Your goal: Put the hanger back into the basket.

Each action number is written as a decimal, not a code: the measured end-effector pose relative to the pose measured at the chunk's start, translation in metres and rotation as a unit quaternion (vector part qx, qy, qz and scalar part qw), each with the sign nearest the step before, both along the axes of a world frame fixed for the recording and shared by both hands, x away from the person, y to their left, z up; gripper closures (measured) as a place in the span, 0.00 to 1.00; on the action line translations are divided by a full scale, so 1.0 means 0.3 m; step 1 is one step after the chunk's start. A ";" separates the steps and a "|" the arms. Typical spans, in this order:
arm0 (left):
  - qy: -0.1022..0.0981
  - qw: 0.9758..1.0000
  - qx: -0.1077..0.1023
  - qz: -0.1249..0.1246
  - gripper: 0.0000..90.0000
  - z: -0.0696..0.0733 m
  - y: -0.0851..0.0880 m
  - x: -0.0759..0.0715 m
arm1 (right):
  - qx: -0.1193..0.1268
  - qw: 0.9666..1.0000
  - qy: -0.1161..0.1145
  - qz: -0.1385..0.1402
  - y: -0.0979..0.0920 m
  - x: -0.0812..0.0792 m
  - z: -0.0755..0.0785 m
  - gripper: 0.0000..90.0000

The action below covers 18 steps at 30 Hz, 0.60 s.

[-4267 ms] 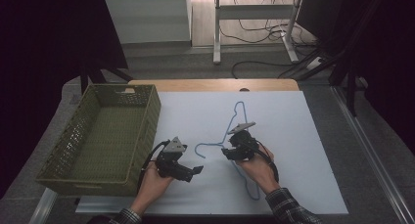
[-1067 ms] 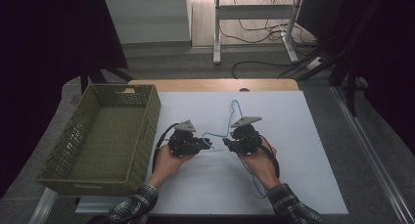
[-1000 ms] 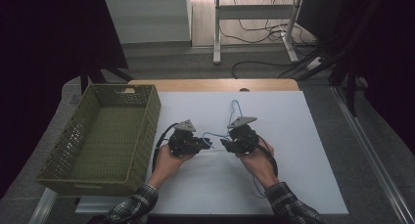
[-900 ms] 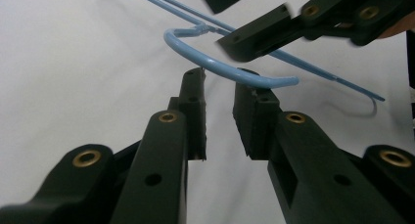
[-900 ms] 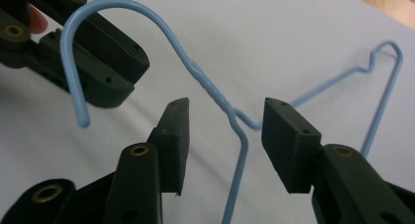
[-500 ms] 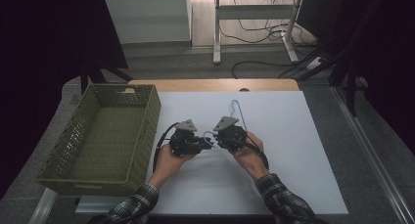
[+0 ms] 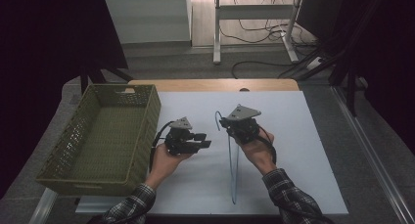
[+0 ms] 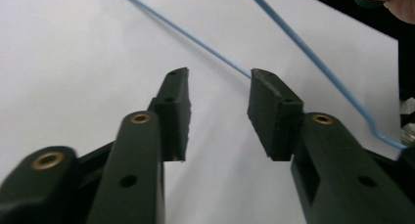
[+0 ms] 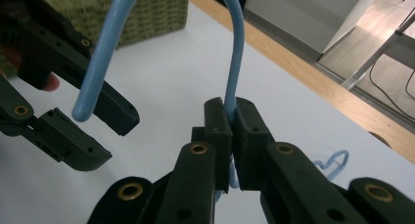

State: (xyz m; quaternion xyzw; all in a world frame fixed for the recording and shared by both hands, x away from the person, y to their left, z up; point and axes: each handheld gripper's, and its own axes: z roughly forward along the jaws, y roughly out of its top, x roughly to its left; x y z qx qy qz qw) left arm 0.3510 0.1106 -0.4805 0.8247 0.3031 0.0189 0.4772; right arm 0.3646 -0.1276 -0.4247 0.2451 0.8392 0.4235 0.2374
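A light blue wire hanger [image 7: 230, 165] is held up off the white table, seen edge-on in the high view, with its hook pointing toward the far side. My right gripper [image 7: 229, 127] is shut on the hanger's neck [image 9: 235, 53] just below the hook, which arches over the jaws in the right gripper view. My left gripper [image 7: 205, 140] stands open a little to the left with nothing between its fingers. In the left gripper view [image 8: 218, 79] the hanger's blue wires [image 8: 303, 43] run across just beyond the jaws. The left gripper [image 9: 110, 136] also shows open beside the hook's tip.
An olive woven basket [image 7: 151, 111] stands at the table's left, its inside bare. The white table cover [image 7: 293, 136] spreads to the right and front. A wooden table edge [image 7: 210, 84] runs along the back, with a desk frame and cables on the floor beyond.
The hanger, flat on the table at first, is now lifted and turned edge-on in my right gripper. The right hand has shifted slightly right and away; the left gripper has stayed open beside it.
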 end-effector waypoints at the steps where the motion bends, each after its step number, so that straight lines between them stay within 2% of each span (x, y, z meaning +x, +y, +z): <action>1: -0.003 1.000 -0.002 0.002 0.62 0.006 0.004 -0.002 | 0.000 1.000 0.000 0.000 0.000 0.000 0.000 0.95; 2: -0.007 1.000 -0.005 0.007 0.56 0.015 0.013 -0.003 | 0.017 1.000 0.006 0.004 -0.011 -0.006 0.019 0.95; 3: -0.007 1.000 -0.005 0.007 0.53 0.015 0.013 -0.003 | 0.017 1.000 0.006 0.004 -0.011 -0.006 0.019 0.95; 4: -0.007 1.000 -0.008 0.008 0.50 0.019 0.016 -0.004 | 0.029 0.999 0.012 0.006 -0.019 -0.015 0.039 0.95; 8: -0.013 1.000 -0.011 0.007 0.36 0.036 0.018 -0.007 | 0.052 0.998 0.017 0.020 -0.028 -0.038 0.076 0.95; 10: -0.020 1.000 -0.010 0.003 0.34 0.044 0.014 -0.011 | 0.054 0.998 0.016 0.023 -0.030 -0.045 0.085 0.95; 12: -0.027 1.000 -0.001 0.001 0.30 0.051 0.008 -0.015 | 0.059 0.998 0.011 0.029 -0.034 -0.059 0.103 0.95; 15: -0.026 1.000 0.001 -0.008 0.27 0.057 0.001 -0.018 | 0.076 0.996 0.017 0.037 -0.048 -0.080 0.127 0.95; 18: -0.020 0.999 -0.007 -0.025 0.26 0.074 -0.008 -0.027 | 0.079 0.996 0.018 0.039 -0.058 -0.094 0.133 0.95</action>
